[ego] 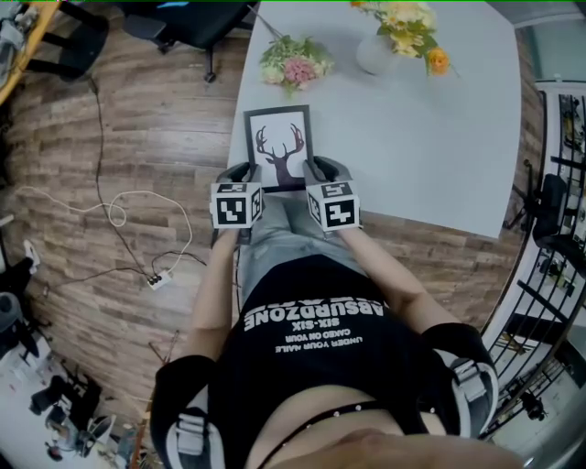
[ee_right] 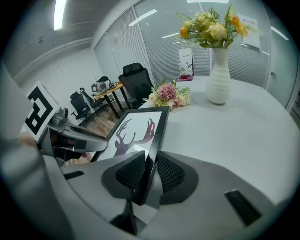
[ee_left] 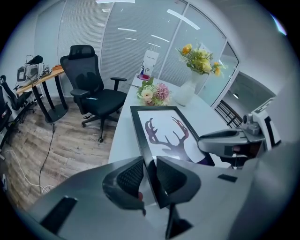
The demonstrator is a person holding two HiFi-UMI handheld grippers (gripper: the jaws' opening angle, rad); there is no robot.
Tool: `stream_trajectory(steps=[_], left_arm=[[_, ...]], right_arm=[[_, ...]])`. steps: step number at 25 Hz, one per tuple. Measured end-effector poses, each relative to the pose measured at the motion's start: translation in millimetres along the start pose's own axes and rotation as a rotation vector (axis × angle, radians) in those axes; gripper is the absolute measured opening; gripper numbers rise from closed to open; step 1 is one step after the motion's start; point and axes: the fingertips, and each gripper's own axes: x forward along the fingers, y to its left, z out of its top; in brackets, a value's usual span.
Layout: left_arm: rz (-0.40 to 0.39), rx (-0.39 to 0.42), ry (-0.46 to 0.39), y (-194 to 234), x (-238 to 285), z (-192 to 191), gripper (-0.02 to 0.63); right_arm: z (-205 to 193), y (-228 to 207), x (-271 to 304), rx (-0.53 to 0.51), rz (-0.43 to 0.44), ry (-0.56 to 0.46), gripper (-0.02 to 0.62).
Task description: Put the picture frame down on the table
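A black picture frame (ego: 279, 145) with a deer-antler print hangs over the near left edge of the white table (ego: 430, 137). My left gripper (ego: 244, 172) is shut on its left side and my right gripper (ego: 317, 169) on its right side. In the left gripper view the frame (ee_left: 164, 131) runs away from the pads (ee_left: 129, 176), which clamp its edge. In the right gripper view the frame (ee_right: 136, 129) is pinched the same way between the pads (ee_right: 171, 173). The frame tilts slightly up at its far end. Whether it touches the table cannot be told.
A pink bouquet (ego: 293, 62) lies on the table just beyond the frame, and a white vase of yellow flowers (ego: 394, 41) stands farther right. A black office chair (ego: 183, 23) stands off the table's left corner. Cables (ego: 119, 215) lie on the wooden floor.
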Motion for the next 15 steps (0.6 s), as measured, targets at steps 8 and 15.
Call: stream_trajectory(steps=[8, 15], left_arm=[[0.02, -0.002, 0.038, 7, 14, -8, 0.092], [0.022, 0.028, 0.058, 7, 23, -10, 0.093]], right_arm=[[-9, -2, 13, -0.003, 0.006, 0.027, 0.095], [-18, -7, 21, -0.004, 0.008, 0.056, 0.098]])
